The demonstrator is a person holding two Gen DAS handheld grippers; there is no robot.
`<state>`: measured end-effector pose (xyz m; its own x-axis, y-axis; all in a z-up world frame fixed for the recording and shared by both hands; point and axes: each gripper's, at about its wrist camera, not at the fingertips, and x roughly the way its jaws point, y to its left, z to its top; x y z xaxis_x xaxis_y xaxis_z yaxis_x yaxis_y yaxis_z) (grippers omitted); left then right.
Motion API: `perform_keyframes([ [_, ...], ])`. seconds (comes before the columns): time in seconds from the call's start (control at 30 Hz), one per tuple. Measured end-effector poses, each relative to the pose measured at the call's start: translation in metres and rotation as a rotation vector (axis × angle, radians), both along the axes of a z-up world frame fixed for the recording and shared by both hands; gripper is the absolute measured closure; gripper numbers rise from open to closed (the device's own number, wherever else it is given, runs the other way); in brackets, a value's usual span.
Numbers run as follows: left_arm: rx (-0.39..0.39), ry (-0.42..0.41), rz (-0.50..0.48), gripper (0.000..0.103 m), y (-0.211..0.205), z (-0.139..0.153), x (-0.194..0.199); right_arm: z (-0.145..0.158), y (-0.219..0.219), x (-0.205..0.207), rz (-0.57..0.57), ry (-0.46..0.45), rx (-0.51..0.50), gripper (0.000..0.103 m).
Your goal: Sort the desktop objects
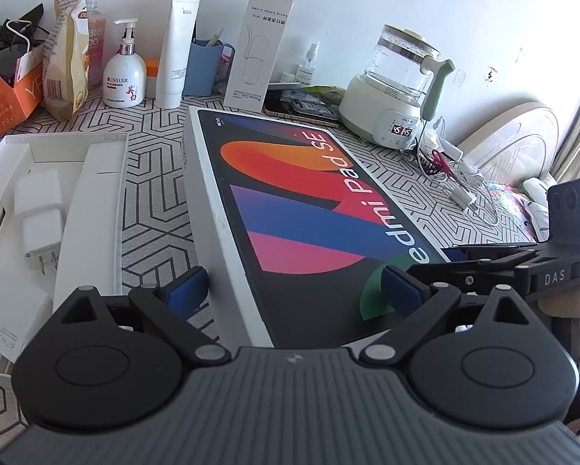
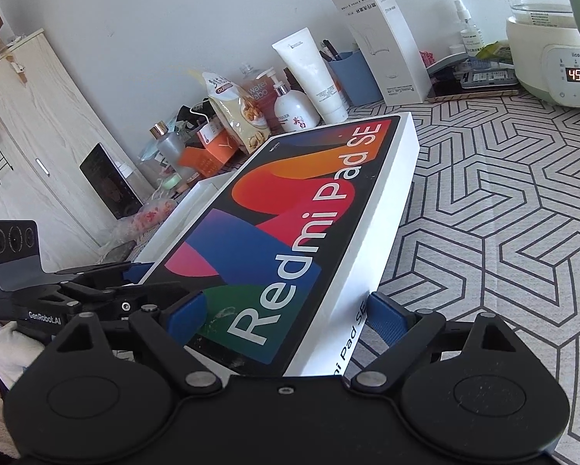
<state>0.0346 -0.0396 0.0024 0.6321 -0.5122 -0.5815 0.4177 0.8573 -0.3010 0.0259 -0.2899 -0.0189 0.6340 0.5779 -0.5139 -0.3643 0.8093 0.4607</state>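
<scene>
A Redmi Pad SE box lid (image 1: 290, 209) with a colourful top fills both views (image 2: 290, 240). My left gripper (image 1: 294, 286) straddles its near corner, one blue pad (image 1: 185, 290) by the lid's side and the other (image 1: 402, 290) over its top. My right gripper (image 2: 286, 314) straddles the opposite corner, pads (image 2: 386, 317) against the lid's side and top. Both look closed onto the lid, which is tilted off the table. The white box tray (image 1: 38, 209) with a charger plug (image 1: 42, 228) lies to the left. Each gripper shows in the other's view.
Along the wall stand a snack bag (image 1: 65, 50), a pump bottle (image 1: 123, 73), a white tube (image 1: 175, 54), a blue cup (image 1: 205, 66), a tall white carton (image 1: 257, 54) and a kettle (image 1: 398, 89). Cables and scissors (image 1: 445, 166) lie at right. A patterned cloth (image 2: 503, 213) covers the table.
</scene>
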Motion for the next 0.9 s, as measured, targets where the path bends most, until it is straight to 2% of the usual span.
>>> perform_keyframes([
  [0.2,-0.007,-0.016,0.025,0.007,0.017,0.004,-0.008,0.007,0.015,0.004,0.040,-0.005,-0.014,0.010],
  [0.53,-0.042,-0.068,0.122,0.005,0.064,0.012,-0.021,0.023,0.057,0.017,0.119,-0.034,-0.015,0.010],
  [0.77,-0.067,-0.060,0.230,0.004,0.111,-0.004,-0.025,0.020,0.104,0.033,0.219,-0.014,-0.025,0.010],
  [0.9,-0.051,-0.079,0.268,0.004,0.131,-0.006,-0.027,0.016,0.129,0.041,0.265,-0.004,-0.022,0.010],
])
